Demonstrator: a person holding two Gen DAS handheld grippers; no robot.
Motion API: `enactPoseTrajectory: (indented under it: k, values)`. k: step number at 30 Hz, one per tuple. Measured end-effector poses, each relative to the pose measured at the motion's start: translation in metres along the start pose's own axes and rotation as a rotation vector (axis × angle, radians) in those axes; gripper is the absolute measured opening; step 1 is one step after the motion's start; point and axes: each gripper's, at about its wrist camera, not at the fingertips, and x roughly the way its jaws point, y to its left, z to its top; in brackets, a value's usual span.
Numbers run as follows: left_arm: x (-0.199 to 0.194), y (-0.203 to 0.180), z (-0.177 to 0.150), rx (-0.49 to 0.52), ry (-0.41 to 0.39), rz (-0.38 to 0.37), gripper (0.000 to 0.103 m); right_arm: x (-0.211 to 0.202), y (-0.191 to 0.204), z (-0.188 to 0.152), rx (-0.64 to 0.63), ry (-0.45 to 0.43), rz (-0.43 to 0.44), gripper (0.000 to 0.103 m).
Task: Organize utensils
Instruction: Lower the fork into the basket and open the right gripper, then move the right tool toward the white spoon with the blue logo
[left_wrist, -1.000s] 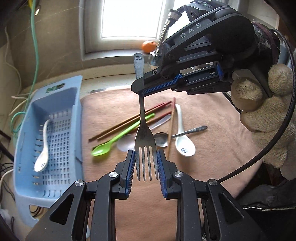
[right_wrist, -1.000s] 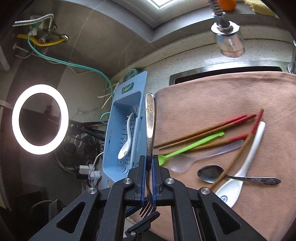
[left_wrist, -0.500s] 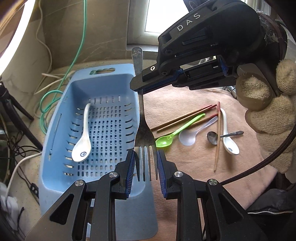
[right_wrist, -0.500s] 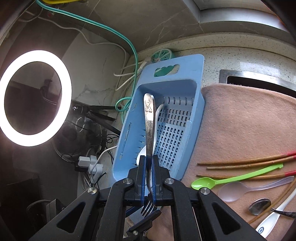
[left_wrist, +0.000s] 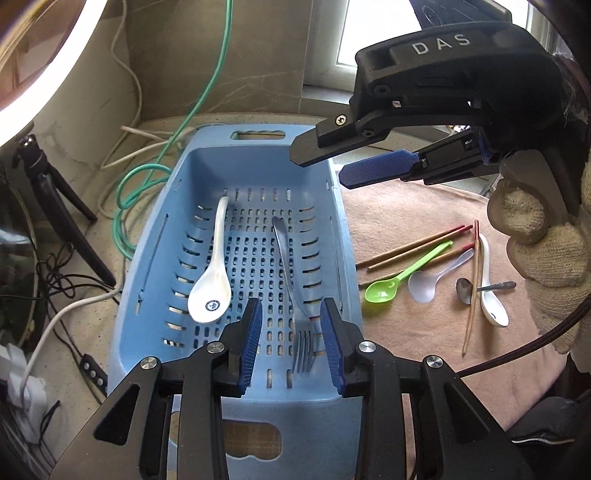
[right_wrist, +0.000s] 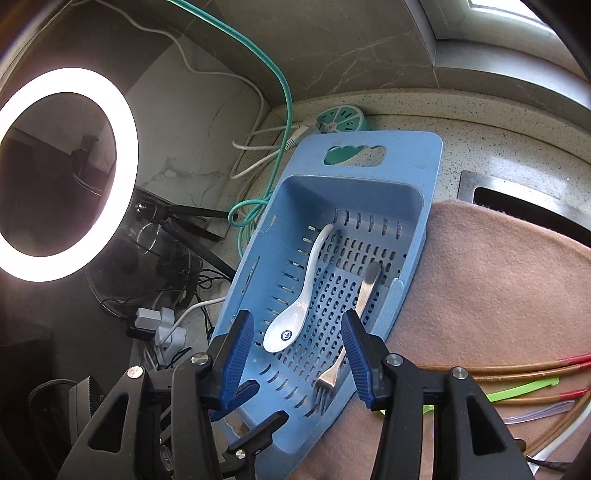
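Above the blue basket, the left gripper and right gripper both hang with fingers spread apart, gripping nothing. Below them the metal fork lies flat on the slotted floor beside a white ceramic spoon. Chopsticks, a green spoon and other spoons rest on the brown cloth nearby.

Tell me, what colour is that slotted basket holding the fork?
Light blue. The basket shows best in the left wrist view, with the fork lying inside.

Black gripper, ribbed blue pads, beige knit glove.
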Motion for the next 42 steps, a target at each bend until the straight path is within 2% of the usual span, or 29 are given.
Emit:
enactPoseTrajectory:
  k: [7, 12, 23, 28, 32, 42]
  values:
    - [-0.003, -0.003, 0.001, 0.0, -0.01, -0.008, 0.031, -0.016, -0.005, -0.007, -0.029, -0.035, -0.019, 0.046]
    - [-0.005, -0.015, 0.001, 0.03, -0.012, -0.022, 0.031, -0.041, -0.023, -0.013, 0.019, -0.097, 0.003, 0.046]
    - [-0.001, -0.051, 0.0, 0.093, 0.007, -0.099, 0.031, -0.105, -0.069, -0.04, 0.011, -0.167, -0.084, 0.046]
    - [0.005, -0.074, 0.0, 0.125, 0.023, -0.142, 0.033, -0.133, -0.098, -0.056, 0.061, -0.173, -0.128, 0.046]
    - [0.008, -0.094, 0.0, 0.154, 0.032, -0.186, 0.042, -0.149, -0.12, -0.072, 0.109, -0.177, -0.153, 0.046]
    - [0.018, -0.157, -0.011, 0.252, 0.092, -0.319, 0.042, -0.156, -0.18, -0.111, 0.266, -0.143, -0.162, 0.046]
